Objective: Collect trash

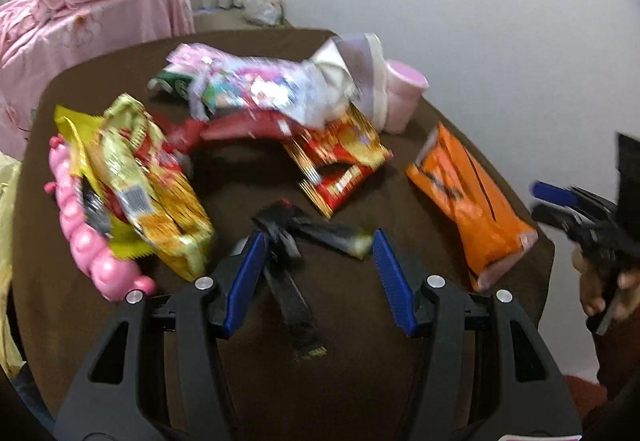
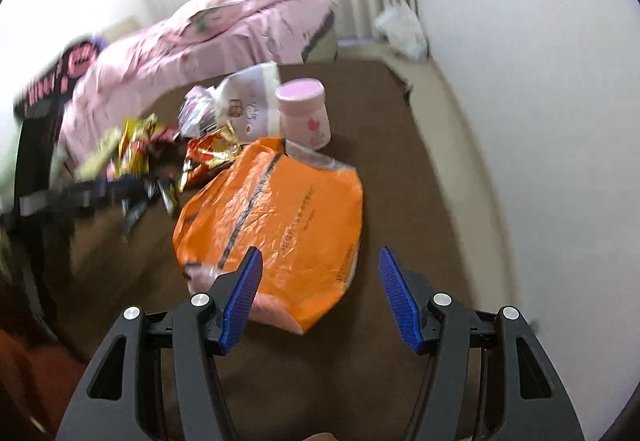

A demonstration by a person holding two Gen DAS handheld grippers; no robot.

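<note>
Snack wrappers litter a brown tabletop [image 1: 360,361]. My left gripper [image 1: 320,237] is open and hovers over a black wrapper [image 1: 288,237] that lies between its blue pads without being pressed. Beyond it lie a red and gold wrapper [image 1: 340,169] and yellow wrappers [image 1: 160,209]. An orange bag [image 1: 468,201] lies to the right. In the right wrist view my right gripper [image 2: 320,253] is open just above the near end of the orange bag [image 2: 276,225], gripping nothing. The right gripper [image 1: 560,201] also shows at the left wrist view's right edge, held by a hand.
A pink cup [image 2: 306,113] and a white pouch [image 2: 248,105] stand at the table's far side. A pink toy [image 1: 88,237] lies at the left edge. Pink bedding [image 2: 224,33] is behind the table and a white wall [image 2: 540,121] runs along the right.
</note>
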